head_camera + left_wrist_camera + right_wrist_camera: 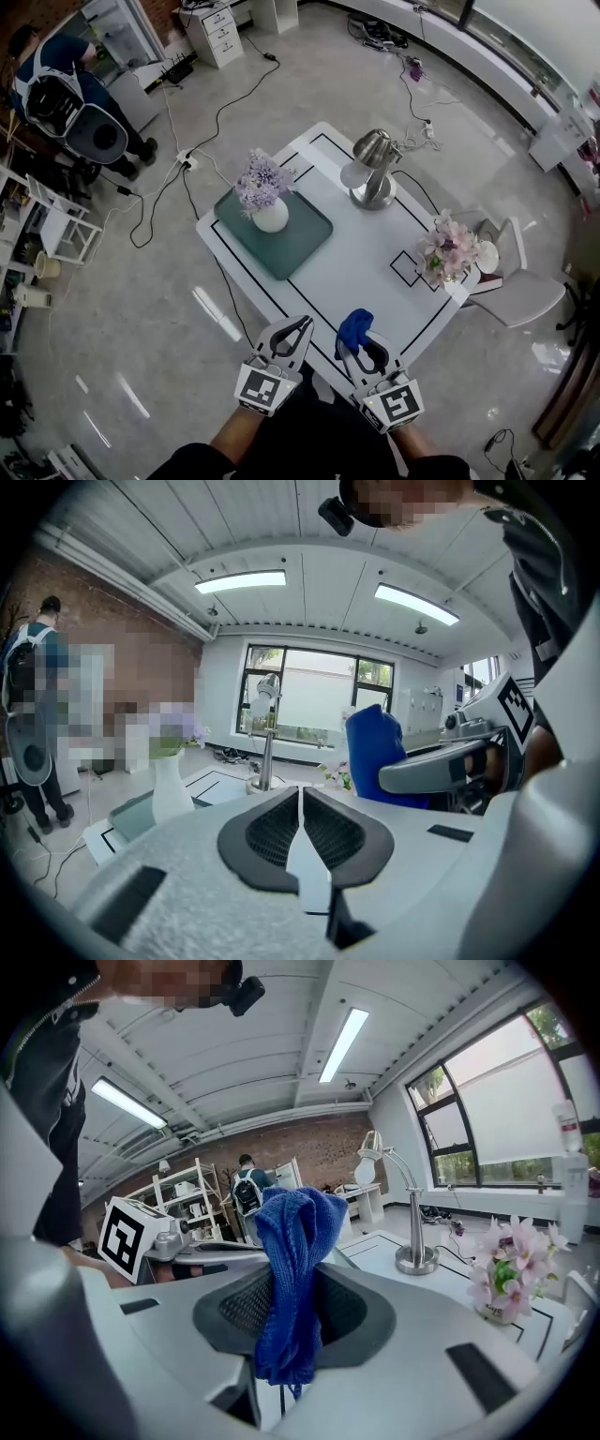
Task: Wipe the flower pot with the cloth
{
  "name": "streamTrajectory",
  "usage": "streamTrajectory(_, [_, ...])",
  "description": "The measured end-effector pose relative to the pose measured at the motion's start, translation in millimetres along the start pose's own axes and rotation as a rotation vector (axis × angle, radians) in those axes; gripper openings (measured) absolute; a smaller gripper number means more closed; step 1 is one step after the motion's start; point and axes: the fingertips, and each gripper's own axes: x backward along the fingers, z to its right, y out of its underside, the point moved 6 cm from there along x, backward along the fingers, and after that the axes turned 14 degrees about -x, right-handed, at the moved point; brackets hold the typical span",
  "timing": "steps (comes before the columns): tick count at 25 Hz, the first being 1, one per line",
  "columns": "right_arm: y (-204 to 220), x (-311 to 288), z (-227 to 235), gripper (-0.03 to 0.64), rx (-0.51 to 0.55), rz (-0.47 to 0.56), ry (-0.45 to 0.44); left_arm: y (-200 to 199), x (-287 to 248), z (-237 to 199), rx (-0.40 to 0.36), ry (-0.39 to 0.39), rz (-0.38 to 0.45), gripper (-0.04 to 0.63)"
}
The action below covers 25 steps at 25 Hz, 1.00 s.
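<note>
Right gripper: fingers clamped on the blue cloth, which bunches above them over the counter's near edge. Left gripper: fingers closed together, nothing between them. The white flower pot with lilac blooms stands on a green tray at the counter's far left, well apart from both grippers.
</note>
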Motion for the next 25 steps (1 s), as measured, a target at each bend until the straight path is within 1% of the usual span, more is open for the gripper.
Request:
streamTrajectory(2, [-3.8, -17.4, -2.5, 0.107, 0.008, 0.0, 0.015, 4.3, -5.9, -17.6, 0.026, 0.006, -0.006, 0.018])
streamTrajectory(5, [-6.4, -40.5, -3.2, 0.107, 0.018, -0.002, 0.044, 15.3, -15.7, -39.9, 0.006, 0.037, 0.008, 0.018])
streamTrajectory(10, [-9.9, -74.5, -5.8, 0.107, 0.031, -0.021, 0.087, 24.3, -24.4, -66.2, 0.036, 0.07, 0.001, 0.018])
streamTrajectory(12, [-17.6, -85.3, -7.4, 0.107, 0.048, -0.009, 0.096, 27.5, -27.1, -73.0, 0.003, 0.077, 0.003, 0.018])
streamTrajectory(14, [-23.5, -95.4, -8.1, 0.107, 0.06, 0.001, 0.096, 30.0, -30.4, -77.7, -0.052, 0.082, 0.005, 0.018])
streamTrajectory(15, [-27.6, -101.3, -8.9, 0.107, 0.065, 0.008, 0.096, 31.4, -32.2, -80.1, -0.056, 0.087, 0.009, 0.018])
streamTrajectory(18, [-30.6, -115.2, -7.6, 0.107, 0.076, 0.01, 0.103, 37.0, -38.0, -90.0, -0.01, 0.096, 0.019, 0.018])
streamTrajectory(20, [-34.8, -123.8, -8.9, 0.107, 0.104, 0.022, 0.095, 41.8, -41.7, -96.0, 0.005, 0.093, 0.019, 0.018])
streamTrajectory(23, [-41.2, -133.8, -9.6, 0.107, 0.124, 0.038, 0.067, 48.1, -45.2, -100.4, 0.008, 0.089, 0.01, 0.018])
streamTrajectory(25, [-45.1, -144.0, -7.3, 0.107, 0.129, 0.045, 0.045, 51.3, -48.8, -107.2, 0.003, 0.071, 0.004, 0.018])
